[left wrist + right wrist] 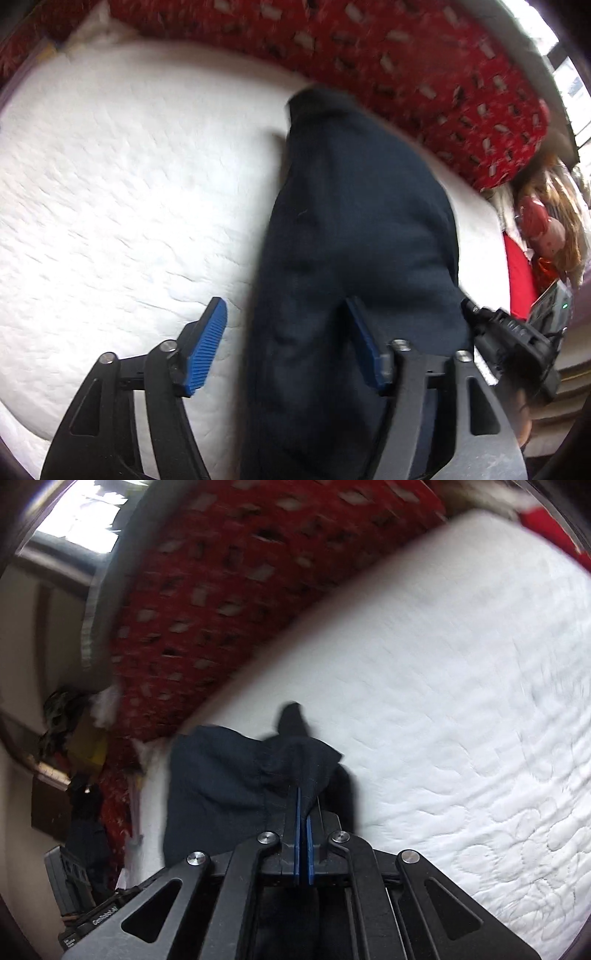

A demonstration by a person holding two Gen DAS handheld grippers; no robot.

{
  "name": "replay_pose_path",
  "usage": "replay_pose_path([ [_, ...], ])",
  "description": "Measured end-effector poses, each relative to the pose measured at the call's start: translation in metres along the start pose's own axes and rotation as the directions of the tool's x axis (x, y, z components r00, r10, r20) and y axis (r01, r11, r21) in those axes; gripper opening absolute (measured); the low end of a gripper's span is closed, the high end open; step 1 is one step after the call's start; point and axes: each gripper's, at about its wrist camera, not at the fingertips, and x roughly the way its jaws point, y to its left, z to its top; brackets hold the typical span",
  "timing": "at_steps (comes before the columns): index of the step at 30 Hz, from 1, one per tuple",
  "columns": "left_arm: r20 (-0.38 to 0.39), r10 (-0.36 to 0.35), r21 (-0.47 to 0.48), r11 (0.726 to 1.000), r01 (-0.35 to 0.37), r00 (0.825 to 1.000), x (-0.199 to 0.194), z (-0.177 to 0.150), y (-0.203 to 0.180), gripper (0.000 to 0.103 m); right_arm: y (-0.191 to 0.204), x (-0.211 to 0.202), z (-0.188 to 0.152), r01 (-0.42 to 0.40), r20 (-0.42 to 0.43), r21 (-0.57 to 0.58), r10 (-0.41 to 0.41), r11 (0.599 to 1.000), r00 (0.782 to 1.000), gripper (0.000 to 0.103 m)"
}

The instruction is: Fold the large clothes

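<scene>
Between the shut right jaws, dark garment (236, 771); left jaws agape.

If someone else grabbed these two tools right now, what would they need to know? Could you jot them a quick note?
Left hand-held gripper: open, blue pads either side of the dark garment but not pressing it.
Right hand-held gripper: shut on a bunched edge of the garment.
Where things are: the garment lies in a long heap across the white mattress, with a red patterned blanket behind it.
Done: one edge is gripped; no neat fold shows yet.
Left: probably close the left gripper on the cloth, spread it flat on the mattress, then fold. The pictures are blurred, so check the grip first.
</scene>
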Motion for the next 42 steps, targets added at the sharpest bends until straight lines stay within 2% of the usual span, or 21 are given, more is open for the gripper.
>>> replay_pose_path([
  [3, -0.002, -0.012, -0.017, 1.000, 0.011, 1.000, 0.004, 0.006, 0.002, 0.081, -0.003, -0.001, 0.000, -0.016, -0.016, -0.006, 0.016, 1.000, 1.000, 0.003],
  [4, -0.007, -0.016, -0.021, 1.000, 0.016, 1.000, 0.001, 0.007, 0.003, 0.081, 0.001, -0.007, 0.001, 0.002, -0.015, -0.029, -0.003, 1.000, 1.000, 0.016],
  [6, 0.001, -0.024, -0.024, 0.999, 0.024, 1.000, -0.012, 0.005, 0.006, 0.080, 0.012, -0.028, 0.001, 0.037, 0.013, -0.083, -0.036, 0.996, 0.999, 0.020],
  [9, 0.047, -0.040, 0.006, 0.999, 0.040, 0.998, -0.038, -0.015, 0.009, 0.080, 0.032, -0.068, -0.015, -0.092, 0.044, -0.210, 0.103, 0.973, 0.994, 0.025],
  [11, 0.056, -0.035, 0.032, 0.999, 0.033, 0.998, -0.044, -0.030, 0.008, 0.080, 0.040, -0.081, -0.035, -0.118, 0.040, -0.278, 0.134, 0.953, 0.990, 0.046],
  [12, 0.054, -0.027, 0.042, 0.999, 0.024, 0.998, -0.042, -0.037, 0.006, 0.080, 0.041, -0.082, -0.047, -0.100, 0.038, -0.305, 0.117, 0.947, 0.992, 0.054],
  [15, 0.011, 0.023, 0.088, 0.996, -0.024, 1.000, -0.024, -0.052, 0.002, 0.081, 0.038, -0.060, -0.071, -0.006, -0.023, -0.360, -0.003, 0.933, 1.000, 0.062],
  [17, -0.007, 0.019, 0.075, 0.997, -0.018, 1.000, -0.023, -0.055, 0.003, 0.080, 0.030, -0.049, -0.080, 0.042, -0.055, -0.357, -0.066, 0.933, 0.996, 0.059],
  [21, 0.039, 0.040, 0.110, 0.993, -0.044, 0.998, -0.043, -0.067, 0.003, 0.080, 0.021, -0.080, -0.089, -0.007, 0.027, -0.273, 0.015, 0.962, 1.000, 0.061],
  [23, 0.036, 0.051, 0.131, 0.990, -0.056, 0.998, -0.041, -0.073, 0.001, 0.080, 0.021, -0.092, -0.096, -0.014, 0.060, -0.296, 0.034, 0.955, 0.998, 0.061],
  [25, 0.033, 0.064, 0.140, 0.988, -0.068, 0.997, -0.034, -0.076, 0.000, 0.081, 0.020, -0.089, -0.106, 0.076, 0.078, -0.360, -0.051, 0.930, 0.996, 0.056],
  [26, 0.034, 0.067, 0.143, 0.987, -0.072, 0.997, -0.031, -0.076, 0.000, 0.083, 0.021, -0.078, -0.110, 0.176, 0.093, -0.415, -0.151, 0.893, 0.984, 0.056],
  [28, 0.011, 0.073, 0.128, 0.989, -0.073, 0.997, -0.033, -0.077, 0.001, 0.083, 0.009, -0.062, -0.119, 0.354, 0.125, -0.503, -0.339, 0.788, 0.932, 0.052],
  [29, 0.003, 0.066, 0.118, 0.991, -0.066, 0.998, -0.038, -0.079, 0.003, 0.083, 0.006, -0.063, -0.119, 0.342, 0.108, -0.492, -0.334, 0.800, 0.936, 0.051],
  [30, 0.012, 0.064, 0.120, 0.991, -0.065, 0.998, -0.046, -0.083, 0.003, 0.083, 0.004, -0.075, -0.118, 0.285, 0.091, -0.445, -0.274, 0.849, 0.957, 0.042],
  [32, 0.057, 0.088, 0.147, 0.984, -0.096, 0.994, -0.059, -0.098, -0.001, 0.083, 0.009, -0.095, -0.118, 0.203, 0.099, -0.396, -0.178, 0.896, 0.979, 0.040],
  [35, 0.086, 0.117, 0.190, 0.973, -0.131, 0.989, -0.061, -0.114, -0.005, 0.083, 0.021, -0.124, -0.124, 0.110, 0.167, -0.393, -0.047, 0.913, 0.985, 0.045],
  [37, 0.058, 0.123, 0.201, 0.971, -0.132, 0.991, -0.052, -0.121, -0.006, 0.083, 0.025, -0.122, -0.131, 0.068, 0.155, -0.415, -0.003, 0.907, 0.988, 0.046],
  [39, 0.029, 0.118, 0.198, 0.973, -0.121, 0.993, -0.044, -0.123, -0.005, 0.083, 0.022, -0.095, -0.137, 0.140, 0.101, -0.435, -0.106, 0.889, 0.989, 0.046],
  [41, 0.022, 0.121, 0.189, 0.974, -0.123, 0.992, -0.044, -0.126, -0.007, 0.083, 0.008, -0.065, -0.140, 0.261, 0.062, -0.456, -0.262, 0.851, 0.963, 0.045],
  [42, 0.020, 0.123, 0.189, 0.974, -0.124, 0.992, -0.046, -0.127, -0.007, 0.083, 0.004, -0.060, -0.140, 0.287, 0.058, -0.457, -0.294, 0.842, 0.954, 0.047],
])
